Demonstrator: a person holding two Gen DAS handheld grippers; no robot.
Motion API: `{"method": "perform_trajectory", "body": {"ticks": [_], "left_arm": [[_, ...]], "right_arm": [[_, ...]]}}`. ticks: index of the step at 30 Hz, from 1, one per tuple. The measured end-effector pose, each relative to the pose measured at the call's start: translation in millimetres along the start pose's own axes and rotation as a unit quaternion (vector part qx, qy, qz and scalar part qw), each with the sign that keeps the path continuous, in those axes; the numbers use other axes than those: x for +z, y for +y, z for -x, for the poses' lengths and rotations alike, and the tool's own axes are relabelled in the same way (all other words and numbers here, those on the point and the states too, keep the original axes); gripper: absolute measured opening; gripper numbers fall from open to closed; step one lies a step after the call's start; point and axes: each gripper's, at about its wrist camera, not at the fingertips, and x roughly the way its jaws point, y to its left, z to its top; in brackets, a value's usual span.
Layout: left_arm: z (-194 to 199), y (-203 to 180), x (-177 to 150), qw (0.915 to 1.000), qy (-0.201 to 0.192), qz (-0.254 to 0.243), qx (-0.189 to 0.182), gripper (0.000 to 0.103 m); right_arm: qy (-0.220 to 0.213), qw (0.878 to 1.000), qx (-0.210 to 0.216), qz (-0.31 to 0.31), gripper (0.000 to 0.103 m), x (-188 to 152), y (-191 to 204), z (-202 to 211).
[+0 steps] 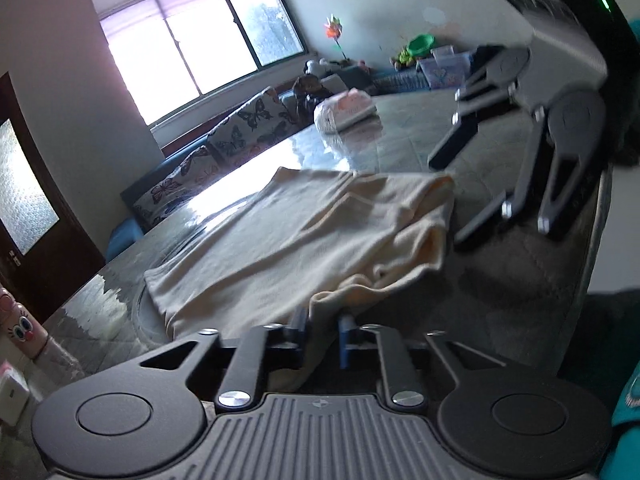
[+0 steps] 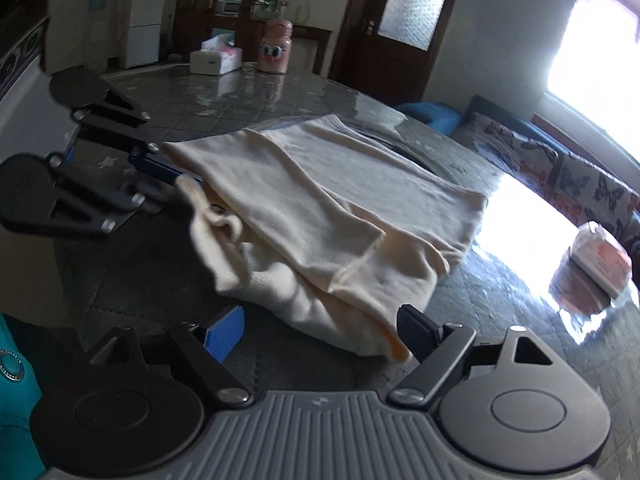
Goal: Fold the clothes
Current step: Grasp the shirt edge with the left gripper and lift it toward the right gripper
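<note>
A cream garment (image 1: 300,232) lies partly folded on the dark glossy table (image 1: 400,132). My left gripper (image 1: 322,322) is shut on a bunched near corner of it, with cloth pinched between the blue pads. In the right wrist view that same left gripper (image 2: 180,186) holds the garment (image 2: 340,200) at its left edge. My right gripper (image 2: 320,326) stands open, its jaws wide on either side of the garment's near folded corner without pressing it. From the left wrist view, the right gripper (image 1: 444,202) hovers at the cloth's right end.
A wrapped tissue pack (image 2: 600,260) lies on the table (image 2: 240,92) toward the window. A pink cartoon bottle (image 2: 274,48) and a tissue box (image 2: 216,58) stand at the far end. A butterfly-patterned sofa (image 2: 560,172) runs along one side. A teal sleeve (image 2: 16,380) shows at the edge.
</note>
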Motion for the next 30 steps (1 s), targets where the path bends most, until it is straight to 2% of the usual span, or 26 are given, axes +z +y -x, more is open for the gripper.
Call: {"method": "perform_trajectory", "body": {"ticks": [4,6,9,11,12,13,16,20,22,28,30], "left_arm": [[-3.2,15.1,9.1,0.9994,-0.009,0.033,0.001,0.010],[-6.9,23.2,13.7,0.9987,-0.011,0.050,-0.001,0.010],[-11.7,33.7,19.8,0.9975,-0.016,0.068,-0.004,0.010],[-15.1,37.8,22.2,0.9970,-0.017,0.075,-0.005,0.010],[-15.7,38.9,22.2,0.9969,-0.015,0.077,-0.005,0.010],[-16.2,39.1,21.8,0.9970,-0.014,0.076,-0.006,0.011],[-14.5,36.5,16.6,0.9978,-0.012,0.065,-0.002,0.017],[-8.0,31.0,4.0,0.9990,-0.008,0.044,0.006,0.035],[-7.6,27.5,-2.8,0.9995,0.000,0.028,0.017,0.040],[-12.8,27.8,-19.1,0.9987,0.026,-0.005,0.044,0.038],[-13.5,33.9,-22.3,0.9987,0.030,0.000,0.041,0.024]], "right_arm": [[-0.015,0.999,-0.007,0.033,0.086,2.8,8.6,-5.0],[-0.023,0.999,-0.010,0.048,0.082,5.7,12.8,-8.8],[-0.032,0.998,-0.008,0.061,0.066,11.3,16.0,-15.5],[-0.029,0.998,0.000,0.050,0.045,16.2,11.3,-22.9],[-0.027,0.999,0.005,0.042,0.040,18.9,7.9,-27.2],[-0.025,0.999,0.009,0.032,0.028,21.3,3.9,-30.6],[-0.026,0.999,0.029,-0.004,0.018,27.3,-10.2,-32.2],[-0.027,0.998,0.040,-0.026,0.016,32.2,-20.5,-31.1],[-0.027,0.998,0.042,-0.031,0.016,33.3,-22.6,-31.2],[-0.035,0.997,0.040,-0.048,0.013,33.9,-24.4,-27.7],[-0.039,0.997,0.039,-0.050,0.012,33.6,-23.0,-26.0]]}}
